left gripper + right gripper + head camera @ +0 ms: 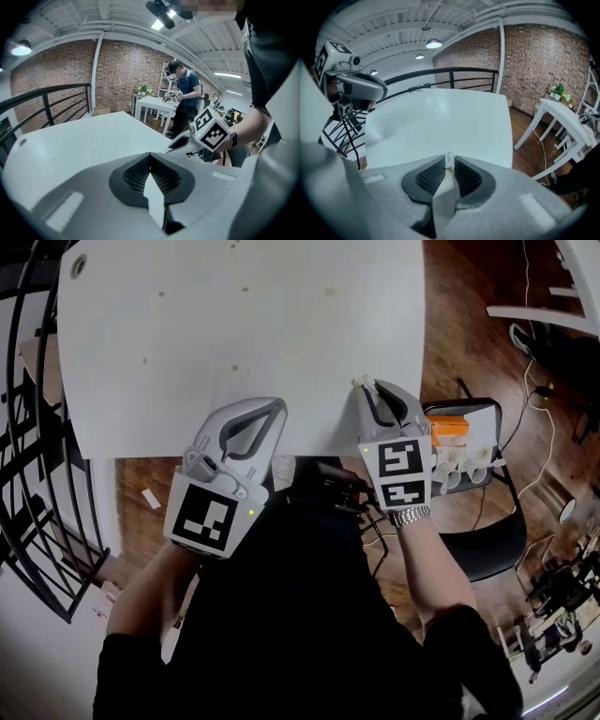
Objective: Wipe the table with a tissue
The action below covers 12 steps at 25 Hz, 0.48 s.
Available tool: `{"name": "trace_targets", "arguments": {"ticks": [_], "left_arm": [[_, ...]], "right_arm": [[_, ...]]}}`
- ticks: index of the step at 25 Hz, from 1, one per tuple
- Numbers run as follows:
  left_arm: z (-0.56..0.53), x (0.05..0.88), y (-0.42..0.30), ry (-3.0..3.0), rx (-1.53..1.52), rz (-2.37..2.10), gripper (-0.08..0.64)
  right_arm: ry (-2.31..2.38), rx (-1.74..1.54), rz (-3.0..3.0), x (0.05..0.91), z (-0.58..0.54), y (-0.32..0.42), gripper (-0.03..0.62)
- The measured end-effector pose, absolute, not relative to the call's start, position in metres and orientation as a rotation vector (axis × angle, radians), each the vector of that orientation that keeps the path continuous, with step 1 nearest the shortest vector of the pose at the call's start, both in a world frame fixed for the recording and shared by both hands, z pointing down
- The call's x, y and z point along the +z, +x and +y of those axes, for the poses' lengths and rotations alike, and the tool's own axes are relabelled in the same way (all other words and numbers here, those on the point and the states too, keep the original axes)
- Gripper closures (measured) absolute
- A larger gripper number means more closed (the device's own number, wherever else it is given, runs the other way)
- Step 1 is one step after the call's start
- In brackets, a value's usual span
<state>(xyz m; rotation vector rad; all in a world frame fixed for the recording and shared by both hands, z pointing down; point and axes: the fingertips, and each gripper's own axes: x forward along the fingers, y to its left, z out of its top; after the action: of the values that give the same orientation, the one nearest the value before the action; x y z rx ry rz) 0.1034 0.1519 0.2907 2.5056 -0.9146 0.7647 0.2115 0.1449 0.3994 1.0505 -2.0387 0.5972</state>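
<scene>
The tissue (449,161) is only a small, crumpled white scrap with a faint brownish stain. It is pinched at the very tip of my right gripper (364,390), over the near right corner of the tabletop (234,324). The top is white and scattered with small brown specks (246,289), mostly toward the far edge. Around it I see a wooden floor (469,296), a black railing (440,77) and a brick wall (543,61). A chair (487,540) holding an orange box (450,432) stands to the right. Both grippers point across the table from its near edge. The left gripper (274,407) has its jaws pressed together with nothing between them.
</scene>
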Motion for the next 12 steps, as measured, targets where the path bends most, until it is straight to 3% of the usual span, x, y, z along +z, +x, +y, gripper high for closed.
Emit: {"name": "trace_targets", "arguments": {"ticks": [12], "left_arm": [[0.145,0.290,0.092,2.503,0.757,-0.919,0.543]], "right_arm": [[1.057,0.585,-2.022,0.401,0.136,0.208,0.543]]}}
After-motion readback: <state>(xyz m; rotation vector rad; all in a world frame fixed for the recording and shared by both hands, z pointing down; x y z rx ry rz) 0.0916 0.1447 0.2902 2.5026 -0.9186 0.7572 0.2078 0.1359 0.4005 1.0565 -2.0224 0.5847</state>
